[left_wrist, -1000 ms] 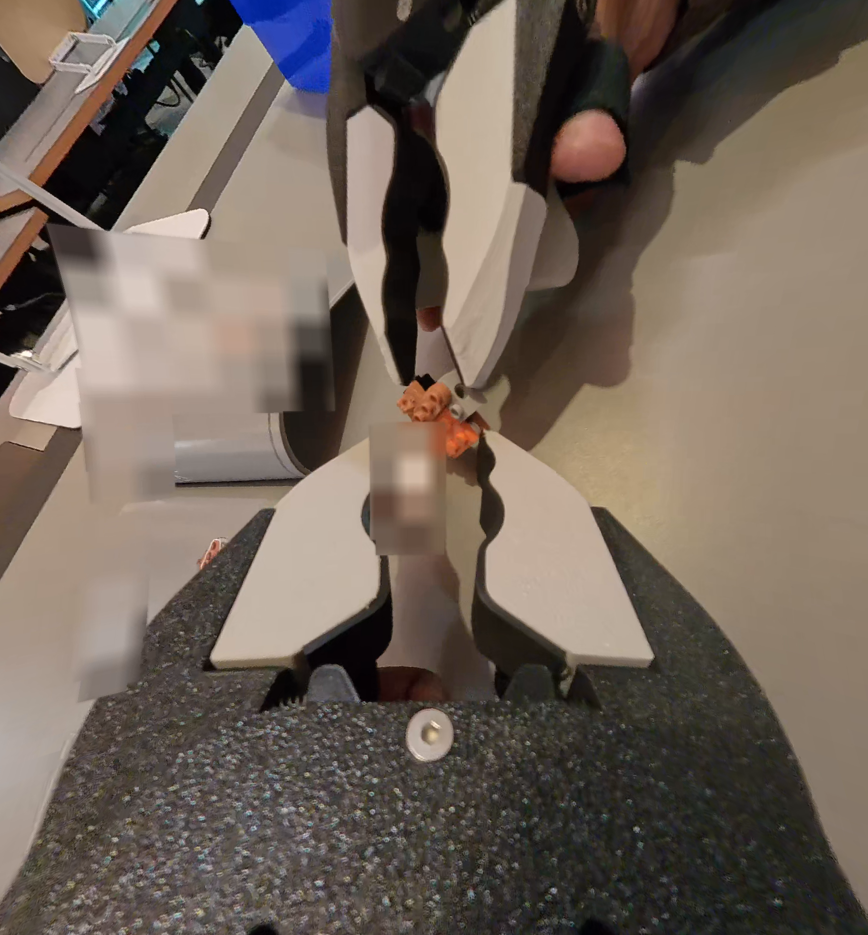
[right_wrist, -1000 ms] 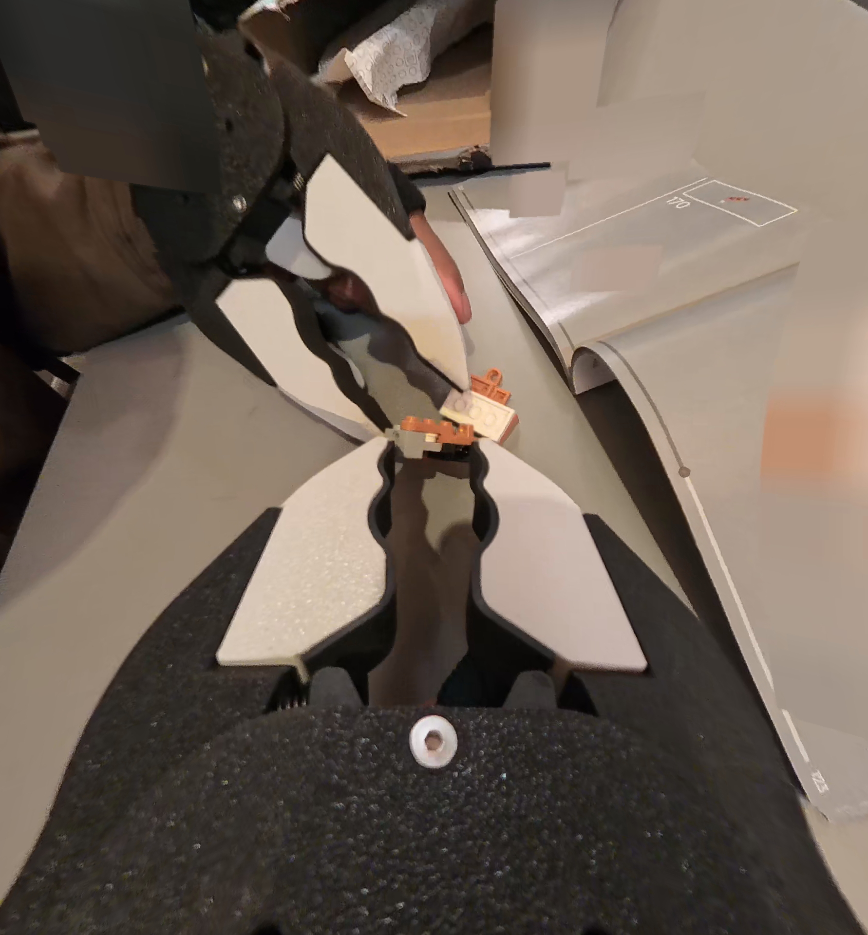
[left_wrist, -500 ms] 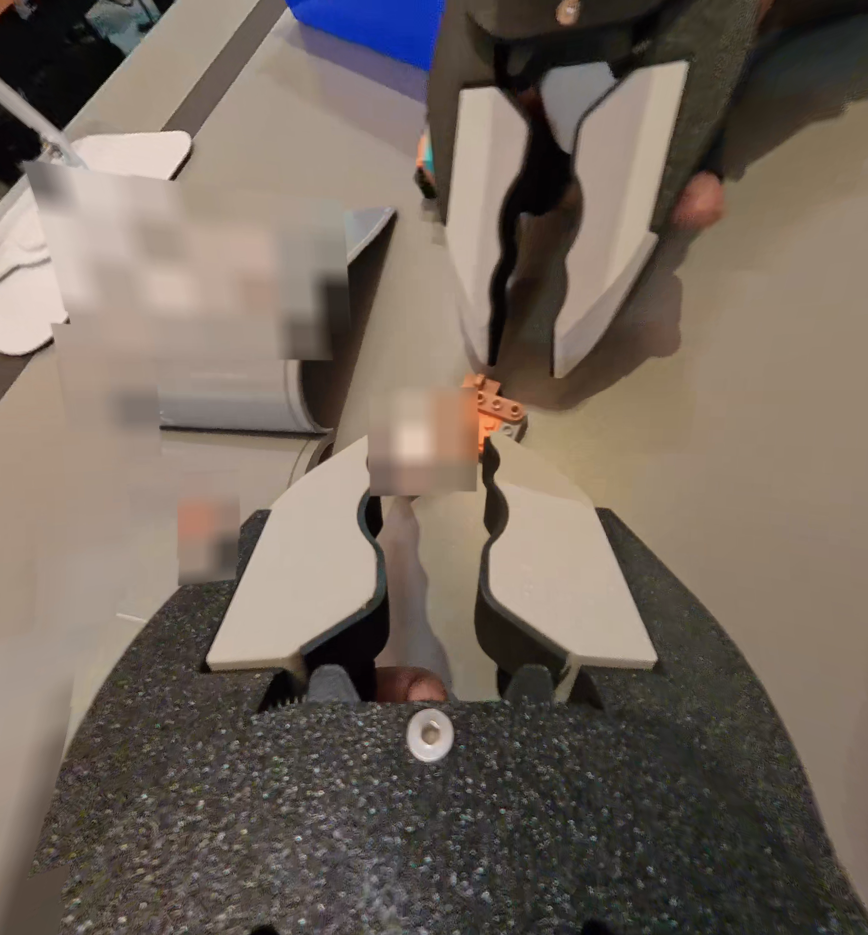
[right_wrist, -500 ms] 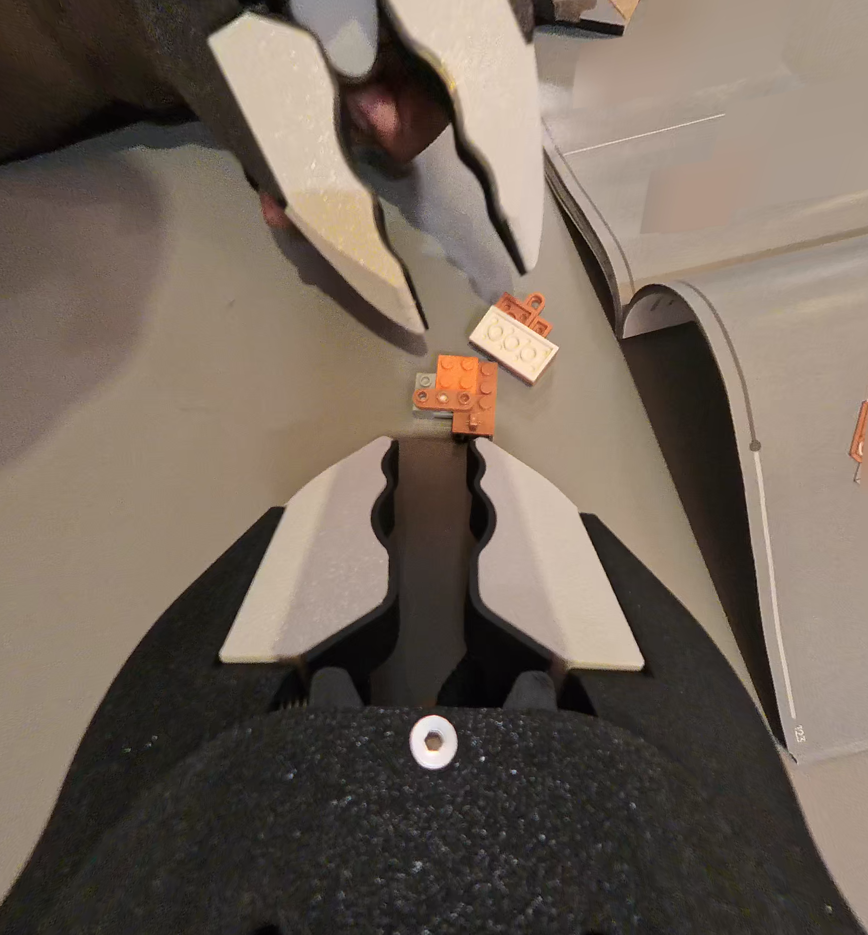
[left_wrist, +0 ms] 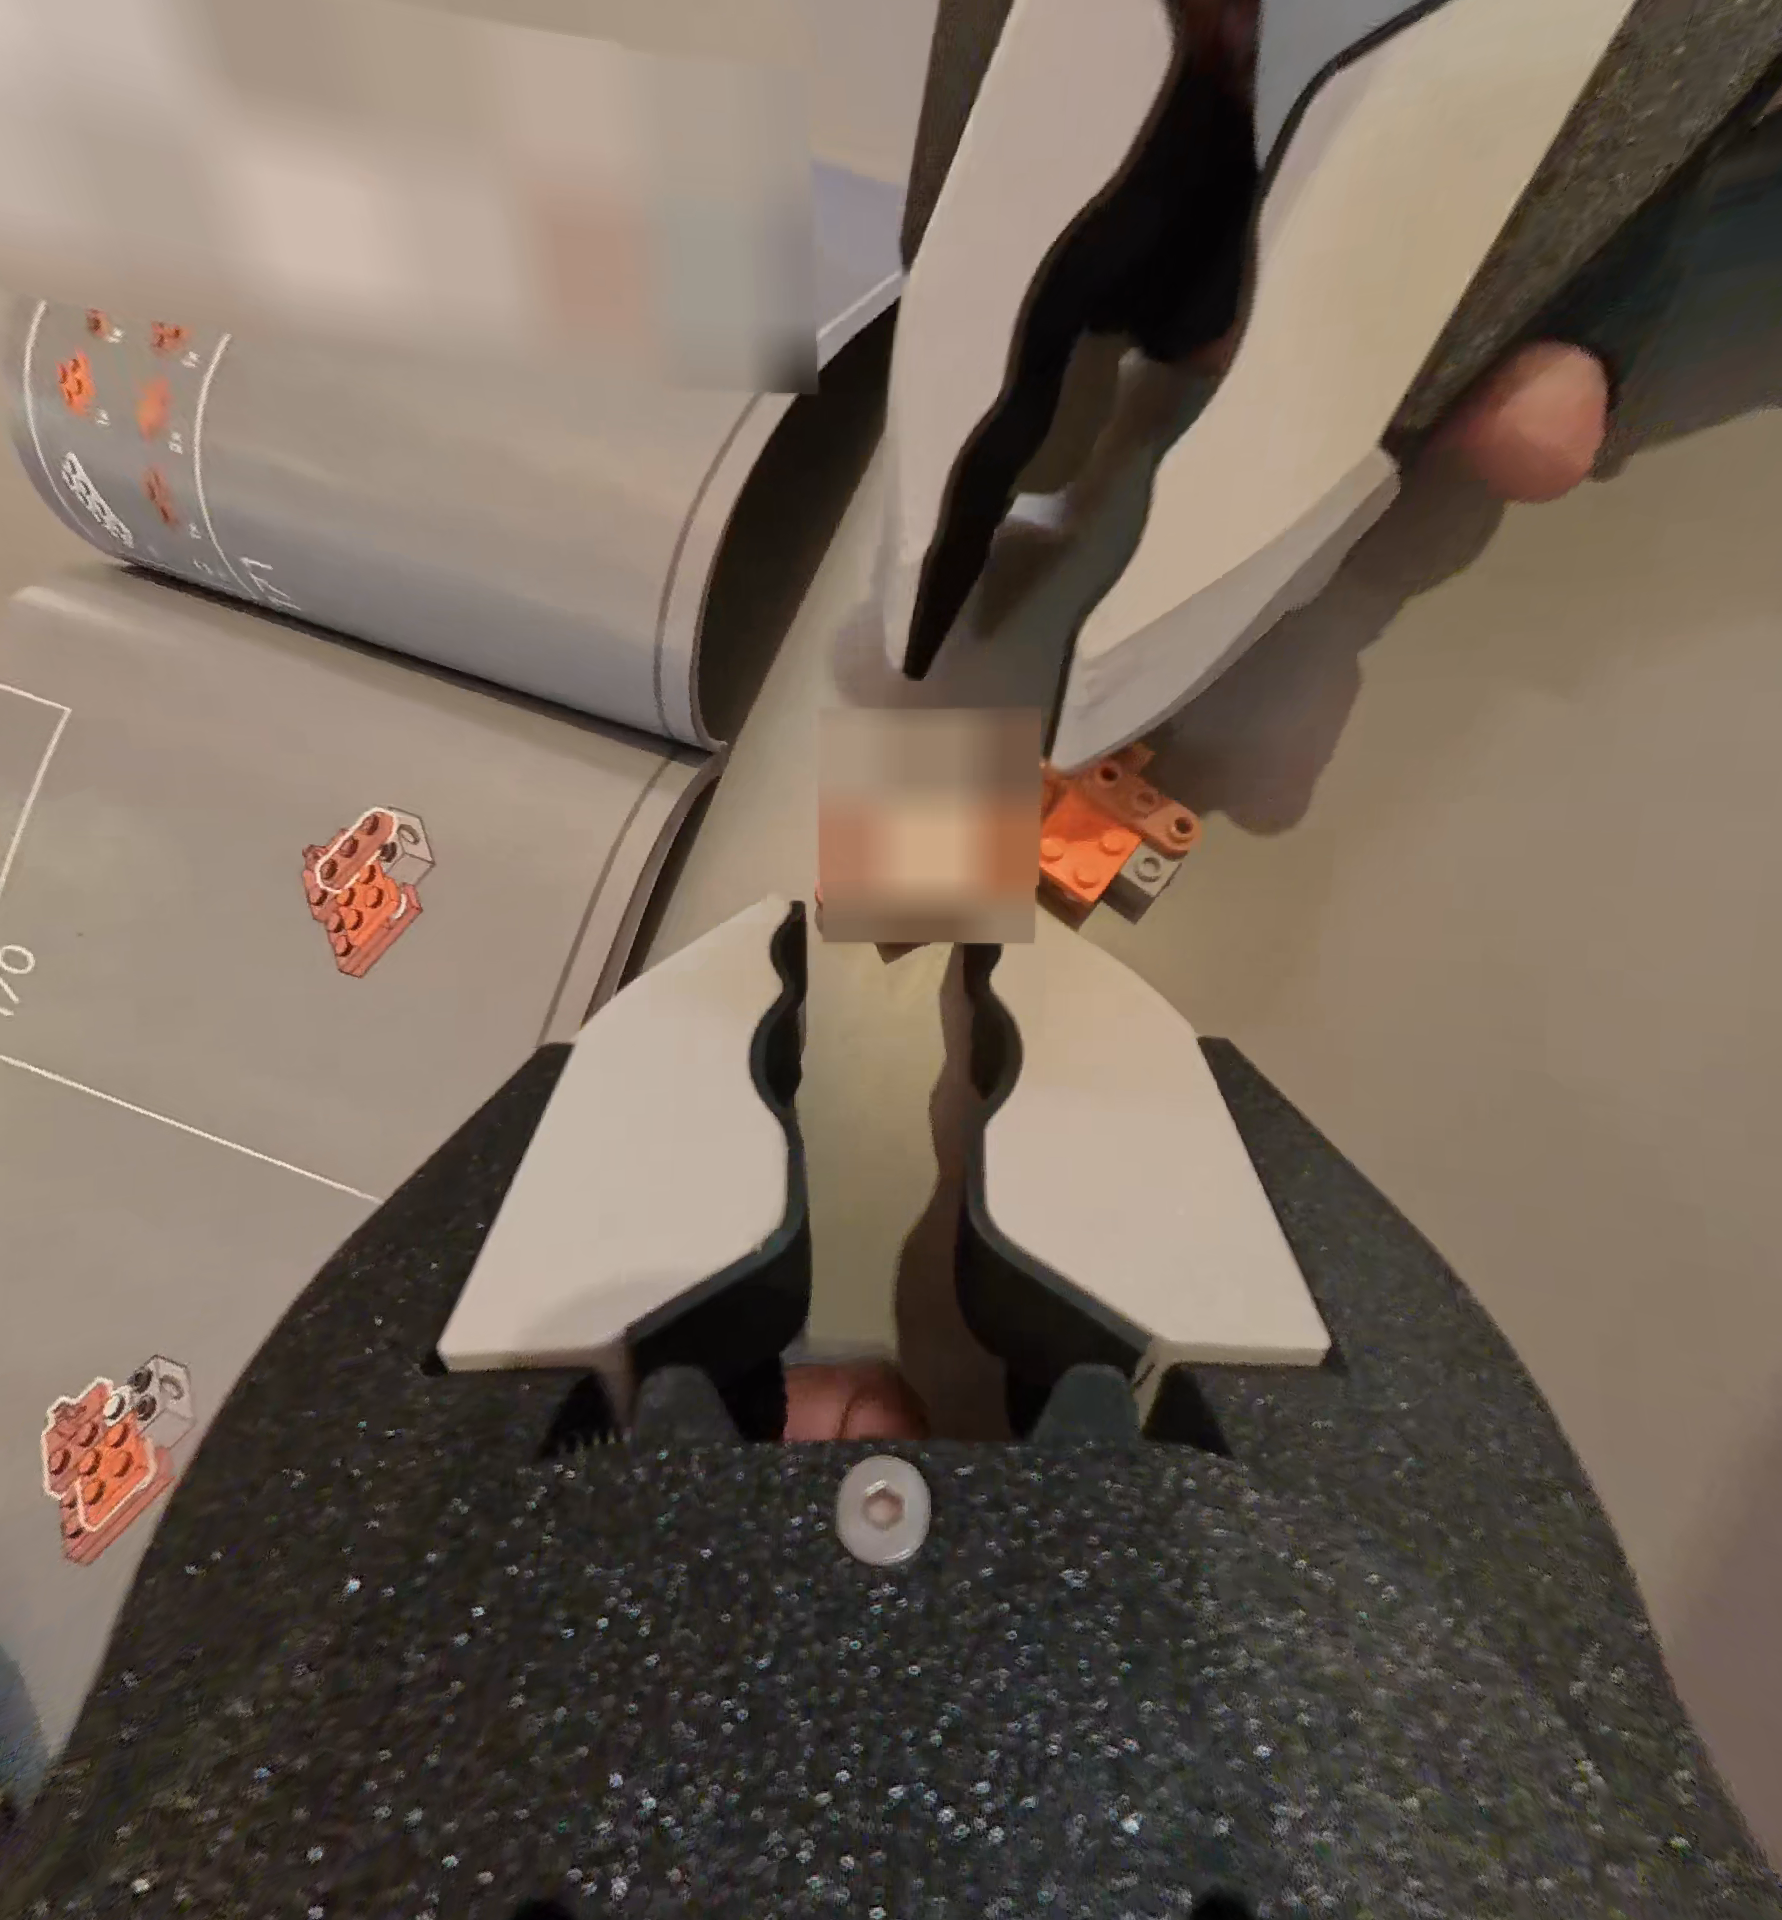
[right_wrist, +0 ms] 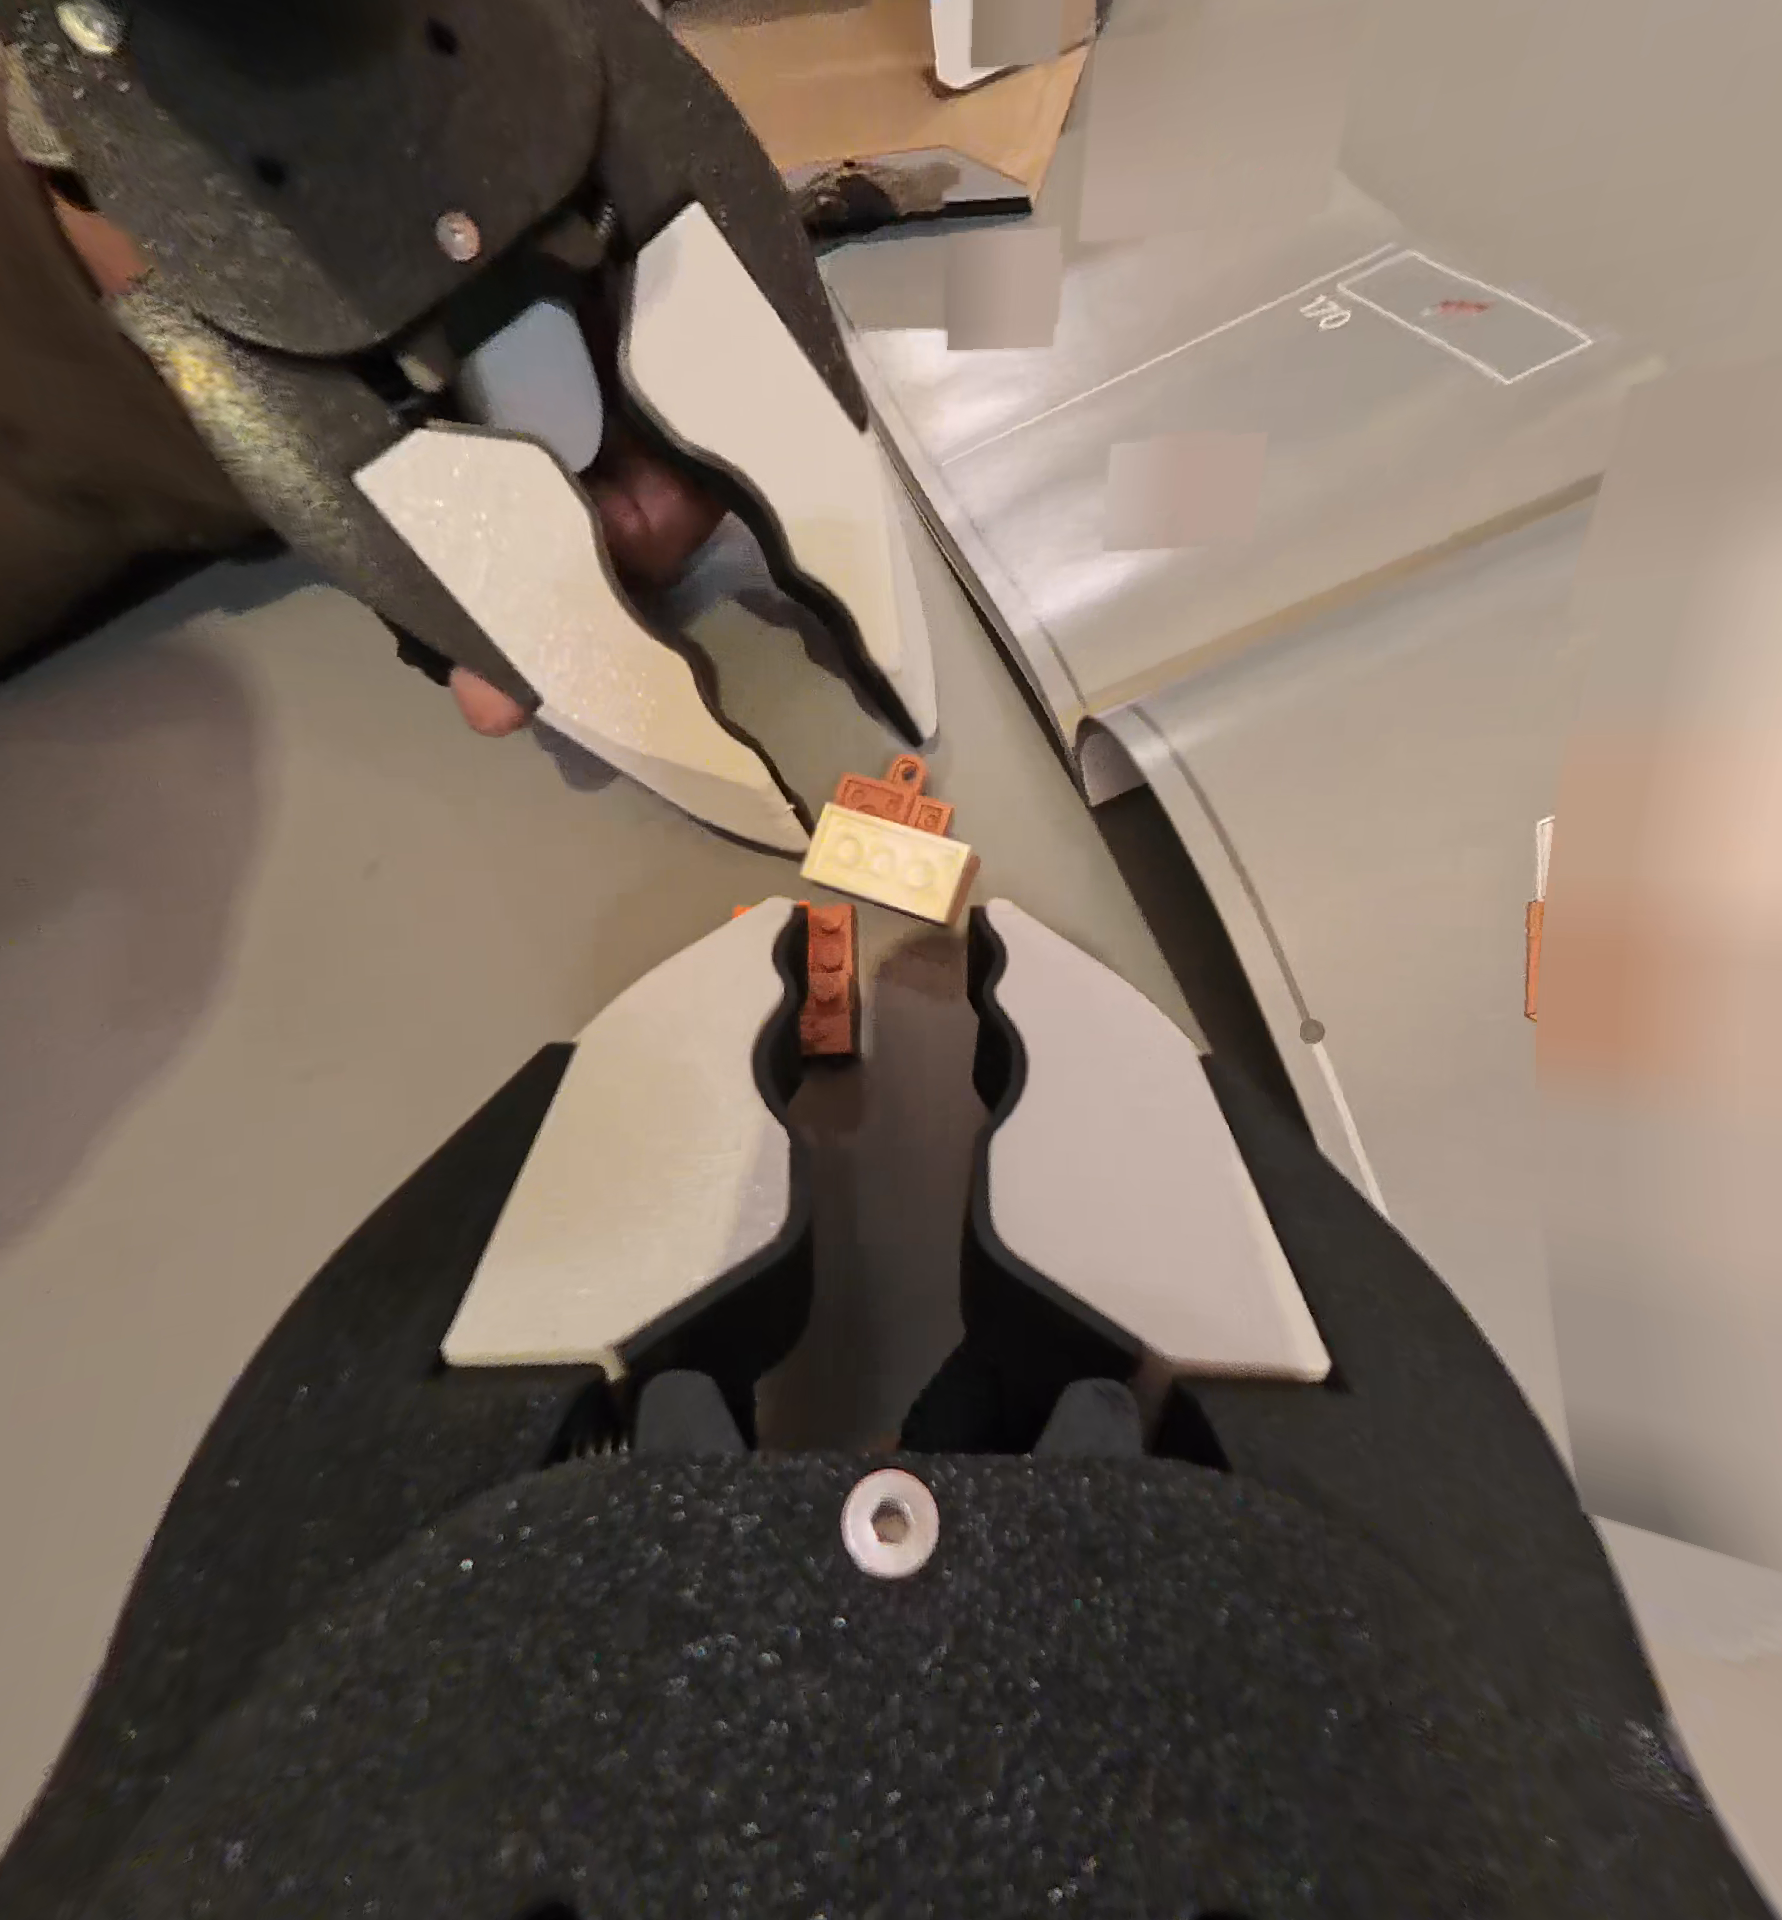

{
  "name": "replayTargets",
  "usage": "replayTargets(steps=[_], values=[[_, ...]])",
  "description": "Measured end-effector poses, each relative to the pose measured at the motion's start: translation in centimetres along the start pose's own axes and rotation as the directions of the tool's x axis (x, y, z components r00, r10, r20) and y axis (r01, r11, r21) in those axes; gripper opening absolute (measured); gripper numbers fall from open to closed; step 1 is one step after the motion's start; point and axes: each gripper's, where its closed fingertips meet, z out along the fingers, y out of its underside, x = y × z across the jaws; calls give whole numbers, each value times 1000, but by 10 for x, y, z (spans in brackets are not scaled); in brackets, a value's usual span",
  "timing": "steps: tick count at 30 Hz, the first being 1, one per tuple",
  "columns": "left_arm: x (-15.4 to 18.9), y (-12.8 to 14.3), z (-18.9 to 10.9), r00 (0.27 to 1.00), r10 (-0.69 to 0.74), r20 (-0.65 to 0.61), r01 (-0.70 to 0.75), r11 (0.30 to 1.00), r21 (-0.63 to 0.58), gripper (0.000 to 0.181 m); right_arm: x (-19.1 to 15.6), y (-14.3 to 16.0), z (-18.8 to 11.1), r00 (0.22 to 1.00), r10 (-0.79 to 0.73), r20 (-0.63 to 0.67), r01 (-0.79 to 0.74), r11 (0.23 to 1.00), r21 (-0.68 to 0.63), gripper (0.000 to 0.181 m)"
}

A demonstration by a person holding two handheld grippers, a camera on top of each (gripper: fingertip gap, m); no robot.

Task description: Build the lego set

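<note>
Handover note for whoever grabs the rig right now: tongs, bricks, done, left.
Left tongs: open, empty, tips just behind the cream brick piece, one tip at its edge.
Right tongs: open, not gripping; the orange brick assembly lies on the table at the inner side of one finger.
Cream piece has small orange parts attached and sits on the table just ahead of the right tongs, beside the open instruction booklet.
Done: two sub-builds exist, both set down.
Left: they are not yet joined; probably regrasp each and follow the booklet's step.
</note>
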Motion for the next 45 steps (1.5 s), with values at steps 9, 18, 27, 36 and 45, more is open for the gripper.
replayTargets(steps=[9, 18, 27, 36, 45], values=[[5, -1, 6, 993, 116, 37, -115, 993, -20, 19, 6, 7, 7, 998, -40, -42, 37, 997, -60, 30], [7, -5, 9, 991, 130, 31, -130, 992, 4, 19, 10, 10, 7, 995, -88, -57, 83, 993, -88, 31], [12, -15, 14, 992, 125, 0, -125, 992, 29, 19, 12, 16, 0, 993, -112, -47, 107, 989, -102, 31], [27, -30, 21, 969, 246, -3, -245, 967, 69, 18, 4, 28, -3, 980, -198, -33, 191, 972, -137, 33], [39, -24, 13, 967, 245, -71, -240, 968, 72, 24, 3, 31, -25, 971, -224, -87, 216, 972, -94, 15]])
